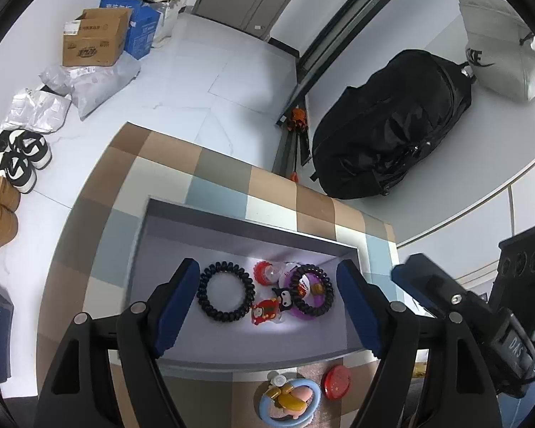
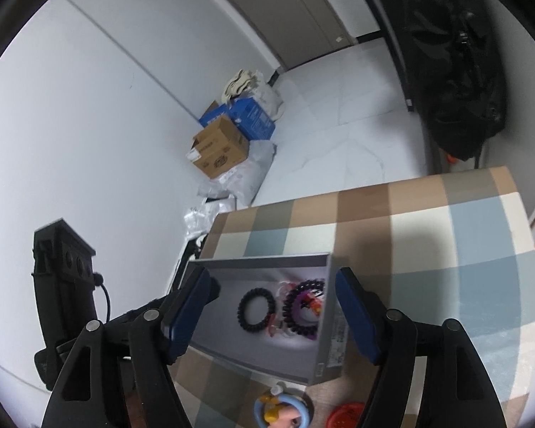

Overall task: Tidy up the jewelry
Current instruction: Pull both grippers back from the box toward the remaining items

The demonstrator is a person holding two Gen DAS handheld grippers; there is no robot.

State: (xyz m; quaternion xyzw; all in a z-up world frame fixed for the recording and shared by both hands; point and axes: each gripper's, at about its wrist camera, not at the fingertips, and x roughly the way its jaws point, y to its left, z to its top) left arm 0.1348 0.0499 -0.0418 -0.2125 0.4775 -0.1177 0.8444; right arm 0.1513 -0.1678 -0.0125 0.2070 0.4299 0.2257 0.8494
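A shallow grey box (image 1: 246, 219) lies on a checked tablecloth. Inside it are a black spiral hair tie (image 1: 225, 291), a second dark spiral tie on a purple ring (image 1: 312, 290), a small red figure charm (image 1: 265, 312) and a red clear-topped piece (image 1: 264, 271). My left gripper (image 1: 267, 267) hangs open above the box, nothing between its blue pads. The right wrist view shows the same box (image 2: 333, 335) and black hair tie (image 2: 255, 309), with my right gripper (image 2: 274, 276) open over them and holding nothing. A blue ring with charms (image 1: 289, 401) and a red disc (image 1: 336, 381) lie outside the box's near wall.
The checked tablecloth (image 1: 153, 164) ends at the far and left edges above a white floor. Cardboard boxes (image 1: 94, 37), bags and shoes (image 1: 21, 157) line the left wall. A black backpack (image 1: 392, 125) lies on a white surface at the right.
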